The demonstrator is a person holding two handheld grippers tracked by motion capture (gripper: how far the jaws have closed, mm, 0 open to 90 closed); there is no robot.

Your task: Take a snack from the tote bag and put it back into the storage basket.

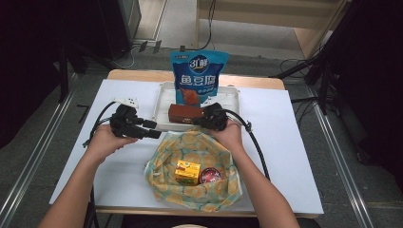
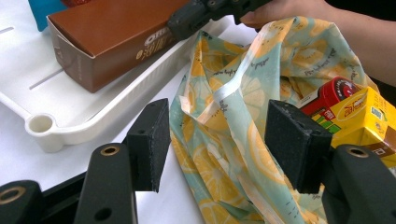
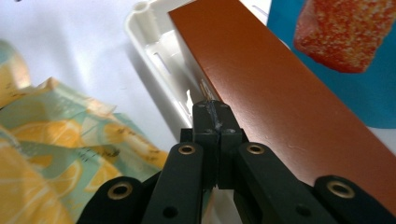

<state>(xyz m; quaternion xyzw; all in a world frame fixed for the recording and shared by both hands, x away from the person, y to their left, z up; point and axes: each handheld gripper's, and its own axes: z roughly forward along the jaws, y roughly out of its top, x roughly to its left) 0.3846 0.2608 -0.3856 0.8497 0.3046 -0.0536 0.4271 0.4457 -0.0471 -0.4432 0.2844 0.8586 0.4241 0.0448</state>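
Resting in a white tray [image 1: 164,102] at the table's far side, a brown box [image 1: 184,113] lies in front of an upright blue pouch [image 1: 199,76]. The right gripper [image 3: 215,122] has its jaws pressed together at the box's near edge; whether they pinch anything is unclear. The left gripper [image 2: 217,140] is wide open, holding nothing, beside a lemon-print bag [image 1: 192,173] containing a yellow carton [image 1: 187,172] and a red can [image 1: 209,175].
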